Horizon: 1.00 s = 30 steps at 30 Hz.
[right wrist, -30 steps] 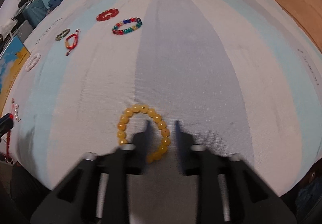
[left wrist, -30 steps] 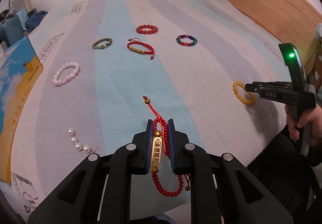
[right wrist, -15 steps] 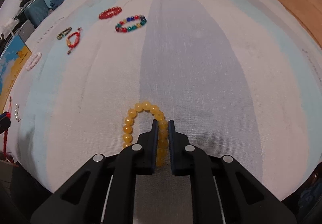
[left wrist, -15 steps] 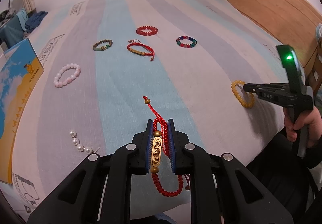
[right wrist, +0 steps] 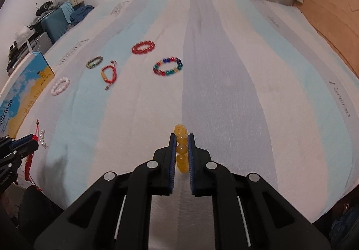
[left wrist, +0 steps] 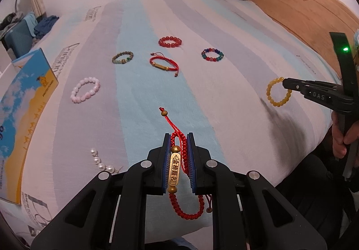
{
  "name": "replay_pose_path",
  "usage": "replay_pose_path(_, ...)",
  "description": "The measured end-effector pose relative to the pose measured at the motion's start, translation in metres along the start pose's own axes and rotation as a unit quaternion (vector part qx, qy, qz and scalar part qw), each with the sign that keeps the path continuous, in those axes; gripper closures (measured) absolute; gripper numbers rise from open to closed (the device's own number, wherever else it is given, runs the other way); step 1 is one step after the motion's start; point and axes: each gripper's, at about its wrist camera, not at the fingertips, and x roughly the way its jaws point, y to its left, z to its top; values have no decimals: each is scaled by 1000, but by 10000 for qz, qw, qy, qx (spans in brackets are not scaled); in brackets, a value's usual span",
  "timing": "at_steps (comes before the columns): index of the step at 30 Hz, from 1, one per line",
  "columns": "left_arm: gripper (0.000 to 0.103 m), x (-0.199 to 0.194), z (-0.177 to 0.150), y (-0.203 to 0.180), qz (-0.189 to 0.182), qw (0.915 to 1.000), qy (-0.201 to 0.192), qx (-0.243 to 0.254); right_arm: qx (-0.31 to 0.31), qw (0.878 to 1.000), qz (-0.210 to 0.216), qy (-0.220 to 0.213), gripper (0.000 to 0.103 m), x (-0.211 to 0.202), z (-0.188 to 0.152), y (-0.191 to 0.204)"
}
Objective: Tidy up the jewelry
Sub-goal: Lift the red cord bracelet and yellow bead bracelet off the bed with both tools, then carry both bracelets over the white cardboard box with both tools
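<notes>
My left gripper point(left wrist: 178, 137) is shut on a red cord bracelet with a gold bar point(left wrist: 175, 170), which hangs between the jaws near the bed's front edge. My right gripper point(right wrist: 181, 137) is shut on a yellow bead bracelet point(right wrist: 181, 149), lifted off the striped bedspread point(right wrist: 224, 70); in the left wrist view that yellow bracelet point(left wrist: 272, 97) dangles from the right gripper point(left wrist: 284, 83) at the right. Further back lie a red bead bracelet point(left wrist: 169, 41), a multicolour bead bracelet point(left wrist: 212, 55), a second red cord bracelet point(left wrist: 163, 64), a brown-green bracelet point(left wrist: 122, 58) and a pink bead bracelet point(left wrist: 85, 90).
A short pearl string point(left wrist: 102, 163) lies front left by the left gripper. A blue and yellow box point(left wrist: 20, 101) stands at the bed's left edge. A wooden headboard point(left wrist: 314, 14) runs along the right. A hand point(left wrist: 342, 135) grips the right tool's handle.
The right gripper closed on the yellow bead bracelet and rose, lifting it off the bedspread. The left gripper has kept still with the red cord bracelet.
</notes>
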Motion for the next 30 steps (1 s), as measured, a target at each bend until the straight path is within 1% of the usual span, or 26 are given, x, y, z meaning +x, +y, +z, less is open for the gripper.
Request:
replay_pose_path(8,90,-12,3,2,118,9999,-72,-17,-39,9999,22,-148,94,-20,6,12)
replay_pose_path(13,90,-25,8,7,212,9996,-168,-73,-105,9995,59,-289,94,-35,17,26)
replay_pose_path(21,90,-53,20,33,423,9980,-397,-241,-309,9981,145,-519,94,-54,43,63)
replay_pose_path(30,90,-73,29,60,589,9961,-523,-402,-610,9950,348,-709,94,-70,66,114)
